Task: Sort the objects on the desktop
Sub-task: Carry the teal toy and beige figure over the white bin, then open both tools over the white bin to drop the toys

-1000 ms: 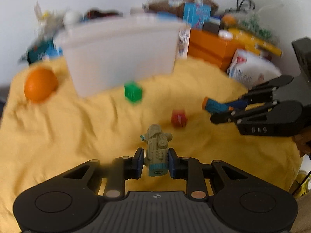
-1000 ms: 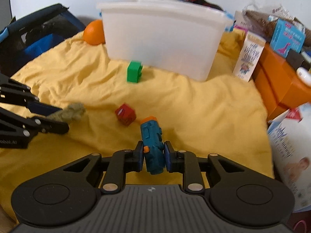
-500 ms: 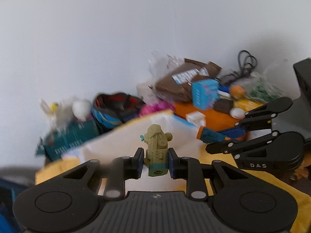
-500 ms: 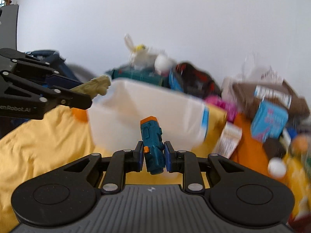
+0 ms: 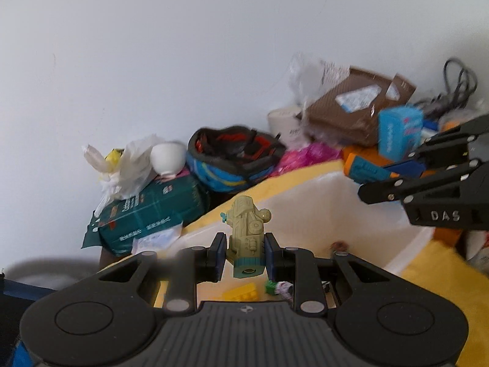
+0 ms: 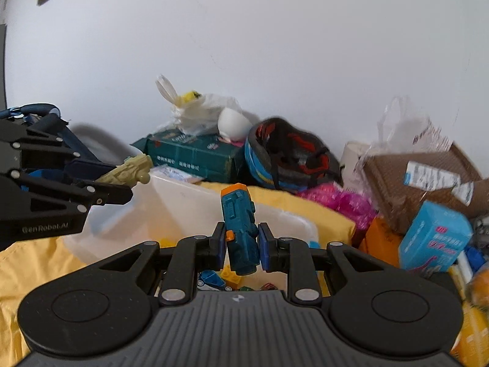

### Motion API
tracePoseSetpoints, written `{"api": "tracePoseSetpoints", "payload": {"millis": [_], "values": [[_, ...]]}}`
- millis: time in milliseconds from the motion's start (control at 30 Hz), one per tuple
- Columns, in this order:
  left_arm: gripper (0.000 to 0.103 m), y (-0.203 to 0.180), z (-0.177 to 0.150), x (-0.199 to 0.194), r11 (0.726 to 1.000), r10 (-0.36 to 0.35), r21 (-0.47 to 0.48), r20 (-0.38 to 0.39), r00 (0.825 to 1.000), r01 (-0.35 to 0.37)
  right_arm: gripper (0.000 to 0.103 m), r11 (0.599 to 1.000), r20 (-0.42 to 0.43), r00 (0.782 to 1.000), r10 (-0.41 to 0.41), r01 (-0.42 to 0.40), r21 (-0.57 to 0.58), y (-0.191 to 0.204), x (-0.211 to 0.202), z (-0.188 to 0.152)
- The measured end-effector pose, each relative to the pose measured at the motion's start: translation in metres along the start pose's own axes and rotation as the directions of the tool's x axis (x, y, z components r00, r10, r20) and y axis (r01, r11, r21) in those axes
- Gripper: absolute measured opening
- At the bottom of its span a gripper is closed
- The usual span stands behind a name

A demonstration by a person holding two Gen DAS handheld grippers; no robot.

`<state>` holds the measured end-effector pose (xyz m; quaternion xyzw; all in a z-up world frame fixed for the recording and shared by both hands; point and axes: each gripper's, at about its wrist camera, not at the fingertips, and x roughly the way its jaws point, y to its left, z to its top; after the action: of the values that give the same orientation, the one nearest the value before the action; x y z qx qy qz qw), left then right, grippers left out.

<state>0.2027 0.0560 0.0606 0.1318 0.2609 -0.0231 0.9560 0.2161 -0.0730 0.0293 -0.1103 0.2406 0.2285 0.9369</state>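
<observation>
Yellow cloth [image 6: 36, 272] covers the work surface, which runs up to a plain white wall stacked with clutter. Nearest in the left wrist view, the left gripper [image 5: 244, 255] has its jaws drawn in on an olive toy vehicle [image 5: 246, 238]; both blue pads press its sides and it stands upright between them, teal end toward the camera. Nearest in the right wrist view, the right gripper [image 6: 241, 246] pinches a teal toy with an orange tip [image 6: 240, 229] in the same way, upright, pads tight on its flanks. Both held toys hang over the open translucent bin [image 6: 183, 202]. Inside the bin, below the fingers, lie a yellow brick [image 5: 240, 292], a small green piece [image 5: 270, 287] and some little toy cars [image 6: 211, 278]. Each gripper shows at the edge of the other's view, level with it and a little apart. Beyond the bin's far rim sit a dark green box [image 6: 192, 153], a white bowl [image 5: 168, 157] on it, a blue and red helmet [image 6: 290, 156], a brown parcel [image 5: 354, 113] and a light blue carton [image 6: 434, 238].
</observation>
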Motion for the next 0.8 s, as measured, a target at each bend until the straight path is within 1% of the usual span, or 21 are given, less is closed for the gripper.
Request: {"api": "tracePoseSetpoints", "payload": {"millis": [67, 133, 200, 267, 300, 333, 400, 467, 567, 700, 733, 800], "values": [[0.029, 0.000, -0.005, 0.012, 1.000, 0.009, 0.006, -0.036, 0.999, -0.009, 0.025, 1.000, -0.036, 0.999, -0.004, 0.004, 0.017, -0.002, 0.013, -0.003], [0.030, 0.002, -0.012, 0.020, 1.000, 0.009, -0.012, -0.070, 0.998, -0.010, 0.025, 1.000, -0.058, 0.998, -0.006, 0.007, 0.024, -0.002, 0.020, -0.007], [0.031, 0.004, -0.015, 0.022, 0.999, 0.013, -0.030, -0.078, 0.997, -0.016, 0.026, 1.000, -0.075, 0.997, -0.007, 0.010, 0.028, 0.000, 0.023, -0.011], [0.036, 0.004, -0.016, 0.018, 0.999, 0.010, -0.033, -0.073, 0.997, -0.013, 0.031, 1.000, -0.082, 0.997, -0.011, 0.013, 0.020, 0.002, 0.025, -0.014], [0.040, 0.004, -0.016, 0.014, 0.999, 0.010, -0.033, -0.067, 0.998, -0.012, 0.031, 1.000, -0.083, 0.996, -0.015, 0.016, 0.015, 0.003, 0.025, -0.014], [0.042, 0.003, -0.016, 0.010, 0.999, 0.012, -0.032, -0.060, 0.998, -0.014, 0.031, 1.000, -0.081, 0.997, -0.017, 0.018, 0.015, 0.004, 0.023, -0.015], [0.043, 0.003, -0.016, -0.003, 0.999, 0.009, -0.045, -0.035, 0.999, -0.010, 0.031, 1.000, -0.075, 0.997, -0.013, 0.014, 0.019, 0.004, 0.019, -0.016], [0.051, 0.002, -0.017, -0.018, 0.998, -0.006, -0.066, -0.009, 1.000, 0.006, 0.032, 1.000, -0.060, 0.998, -0.012, 0.013, 0.020, 0.006, 0.012, -0.016], [0.056, -0.003, -0.024, -0.041, 0.995, -0.026, -0.091, 0.027, 0.999, 0.029, 0.035, 1.000, -0.036, 0.999, -0.002, 0.003, 0.014, 0.011, -0.001, -0.019], [0.056, -0.014, -0.045, -0.065, 0.989, -0.072, -0.128, 0.025, 0.997, 0.075, 0.036, 1.000, -0.013, 1.000, 0.021, -0.021, 0.004, 0.020, -0.022, -0.028], [0.056, -0.018, -0.052, -0.070, 0.989, -0.076, -0.129, 0.021, 0.997, 0.078, 0.037, 1.000, -0.011, 1.000, 0.028, -0.028, 0.002, 0.022, -0.028, -0.031], [0.062, -0.025, -0.068, -0.079, 0.985, -0.103, -0.138, 0.006, 0.995, 0.103, 0.044, 0.999, -0.006, 0.999, 0.036, -0.036, 0.001, 0.027, -0.040, -0.041]]}}
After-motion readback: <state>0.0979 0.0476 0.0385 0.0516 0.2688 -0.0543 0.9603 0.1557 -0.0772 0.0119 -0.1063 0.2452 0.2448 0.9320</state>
